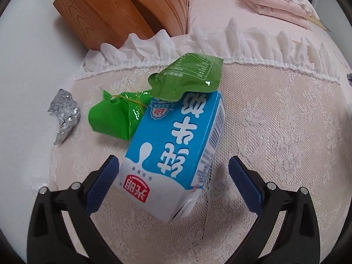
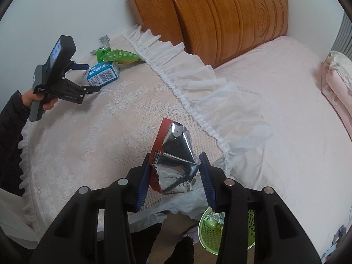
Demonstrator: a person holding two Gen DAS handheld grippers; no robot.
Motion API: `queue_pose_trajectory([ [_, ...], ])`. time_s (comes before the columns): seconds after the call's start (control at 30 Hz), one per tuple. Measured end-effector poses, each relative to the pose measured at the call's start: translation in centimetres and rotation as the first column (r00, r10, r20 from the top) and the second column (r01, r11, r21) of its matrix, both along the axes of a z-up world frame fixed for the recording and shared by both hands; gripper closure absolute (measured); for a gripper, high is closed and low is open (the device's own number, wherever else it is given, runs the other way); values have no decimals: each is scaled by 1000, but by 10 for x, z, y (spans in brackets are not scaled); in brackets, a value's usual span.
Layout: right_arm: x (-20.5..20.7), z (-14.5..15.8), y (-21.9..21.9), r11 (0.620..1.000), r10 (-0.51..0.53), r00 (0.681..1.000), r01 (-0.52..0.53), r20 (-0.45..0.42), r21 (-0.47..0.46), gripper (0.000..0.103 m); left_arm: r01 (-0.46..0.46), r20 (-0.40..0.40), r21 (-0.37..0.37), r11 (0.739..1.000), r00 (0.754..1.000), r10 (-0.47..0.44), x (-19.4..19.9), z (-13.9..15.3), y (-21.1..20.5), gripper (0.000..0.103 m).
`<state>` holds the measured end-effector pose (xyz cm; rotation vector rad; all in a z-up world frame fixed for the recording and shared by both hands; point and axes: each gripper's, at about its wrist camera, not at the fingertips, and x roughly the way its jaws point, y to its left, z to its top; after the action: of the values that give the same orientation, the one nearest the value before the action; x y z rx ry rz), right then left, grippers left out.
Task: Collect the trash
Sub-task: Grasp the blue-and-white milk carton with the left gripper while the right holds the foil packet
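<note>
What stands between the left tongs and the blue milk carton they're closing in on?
Nothing visible. The left tongs are open, with the blue milk carton already between the fingers and bare lace cloth on either side. The green pouch only overlaps the carton's far end, beyond the fingers.

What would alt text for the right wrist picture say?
The right gripper pinches a torn silver and red wrapper above a lace-covered table, with a green basket below. Farther off, the open left gripper nears a blue milk carton.
</note>
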<state>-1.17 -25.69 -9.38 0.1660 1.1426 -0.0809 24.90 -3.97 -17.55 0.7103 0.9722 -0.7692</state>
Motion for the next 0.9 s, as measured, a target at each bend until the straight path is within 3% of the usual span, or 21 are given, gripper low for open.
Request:
queue_pose_trajectory([
  [0.03,-3,0,-1,1000,-13,1000,13,-1,2,60,-6,-21,-20,1000,1000,5,3,-1,0,14],
  [0.07,-6,-1,-2,1000,-25,1000,25,-2,5,60,-12,-39,-34,999,999,11,4,-2,1,23],
  [0.27,-18,-2,-8,998,-50,999,50,7,40,60,-73,-10,-78,994,997,73,-13,0,11,28],
  [0.4,-21,0,-8,998,-24,999,23,30,51,60,-169,8,-130,977,985,172,-38,10,30,30],
  [0.5,-24,-1,-6,997,14,999,-18,52,72,60,-274,-1,-172,946,961,278,-66,16,51,30],
  [0.67,-28,-5,0,989,75,995,-83,68,123,60,-444,-36,-218,869,893,448,-129,24,80,30],
  [0.9,-27,-11,16,971,166,983,-176,74,163,60,-562,-59,-258,786,821,568,-215,36,93,30],
])
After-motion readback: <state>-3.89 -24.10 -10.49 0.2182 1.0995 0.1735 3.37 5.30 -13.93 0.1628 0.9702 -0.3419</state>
